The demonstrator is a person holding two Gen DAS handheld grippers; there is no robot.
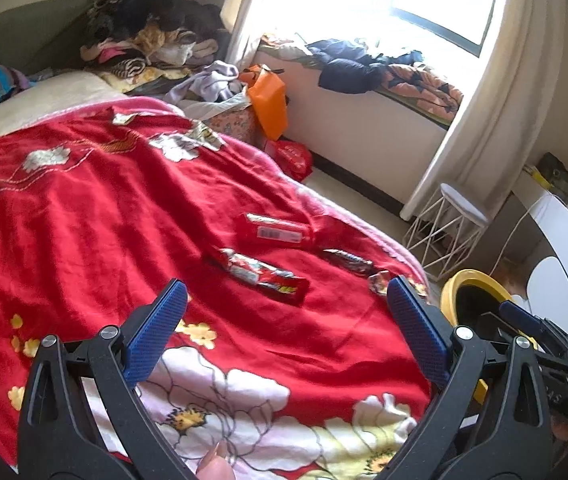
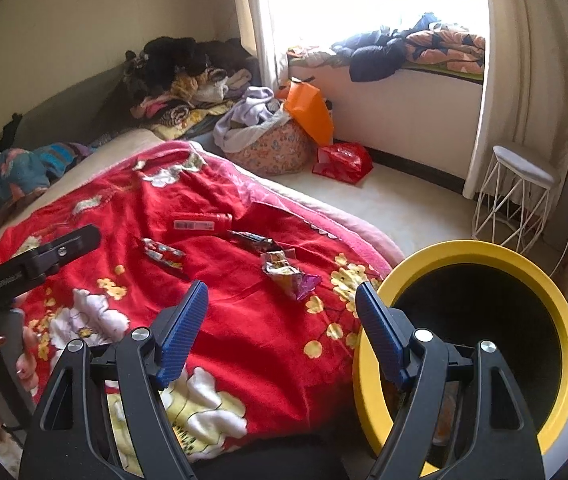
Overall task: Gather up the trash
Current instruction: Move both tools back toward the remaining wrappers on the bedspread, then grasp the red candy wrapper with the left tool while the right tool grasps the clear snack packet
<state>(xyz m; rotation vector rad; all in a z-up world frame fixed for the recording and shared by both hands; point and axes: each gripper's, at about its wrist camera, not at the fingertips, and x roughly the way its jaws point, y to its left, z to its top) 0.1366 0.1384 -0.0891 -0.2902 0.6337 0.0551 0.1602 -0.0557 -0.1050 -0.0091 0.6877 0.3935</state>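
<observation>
Several wrappers lie on the red flowered blanket (image 1: 83, 208). A red snack wrapper (image 1: 261, 274) lies just ahead of my open, empty left gripper (image 1: 284, 294). Beyond it are a red flat packet with a barcode (image 1: 277, 230), a dark foil wrapper (image 1: 348, 261) and a crumpled wrapper (image 1: 378, 282) by the bed edge. In the right wrist view the crumpled purple wrapper (image 2: 290, 276) lies ahead of my open, empty right gripper (image 2: 281, 298); the red wrapper (image 2: 161, 255), barcode packet (image 2: 199, 224) and dark wrapper (image 2: 253, 239) lie farther. A yellow-rimmed bin (image 2: 480, 252) stands beside the bed, right of the right gripper.
A white wire stool (image 2: 516, 200) stands by the curtain. A flowered basket of clothes (image 2: 271, 146), an orange bag (image 2: 310, 110) and a red bag (image 2: 342, 162) sit on the floor past the bed. Clothes are piled at the bed's far end (image 1: 143, 28).
</observation>
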